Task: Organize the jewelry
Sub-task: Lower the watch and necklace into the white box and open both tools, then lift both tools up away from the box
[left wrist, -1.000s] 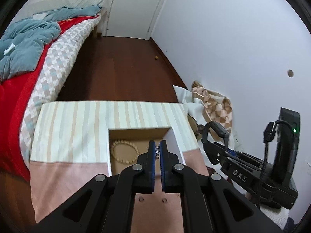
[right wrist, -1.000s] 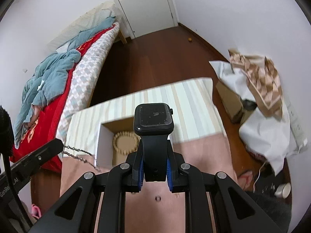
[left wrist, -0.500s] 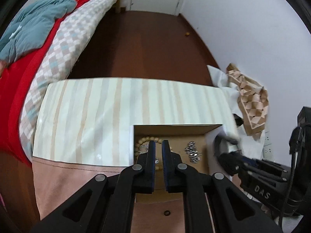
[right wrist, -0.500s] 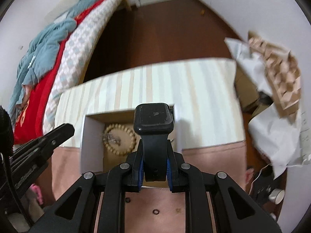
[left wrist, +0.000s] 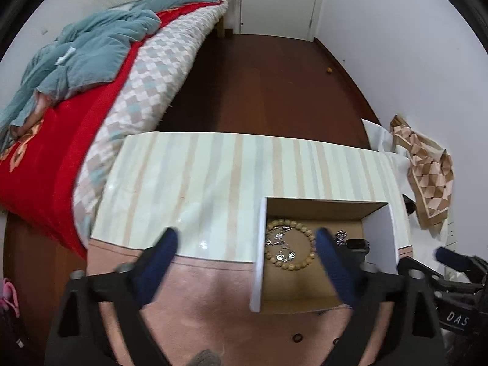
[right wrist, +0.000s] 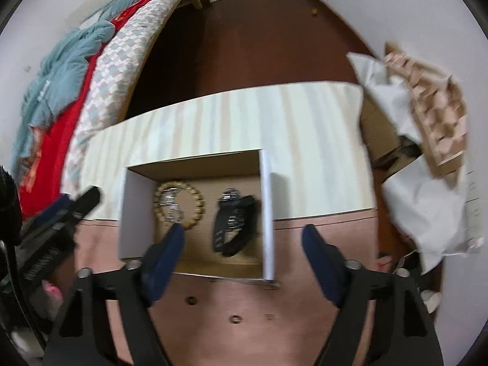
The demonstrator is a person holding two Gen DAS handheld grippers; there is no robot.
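Left gripper (left wrist: 245,245): hanging with its jaws spread wide and nothing between them, the box's left wall sitting ahead in the gap.
Bead bracelet (right wrist: 178,206): lying flat in the box (right wrist: 265,210), just ahead of the right gripper's left finger; stiff round beads, probably slippery, so pinching across the ring's cord looks safest.
Silver chain (right wrist: 170,206): resting inside the bead ring; light, limp and likely to snag, so best lifted by one bunched end.
Watch (right wrist: 233,221): lying on the box floor, ahead between the right gripper's fingers; heavier, with a soft band that gives the surest hold.
Right gripper (right wrist: 242,247): hovering over the box's near edge, jaws wide apart and empty.
Edges: thin upright card walls are standing close on both sides of the pieces.
Open room: the striped cloth (right wrist: 305,122) beyond and right of the box is offering free space.
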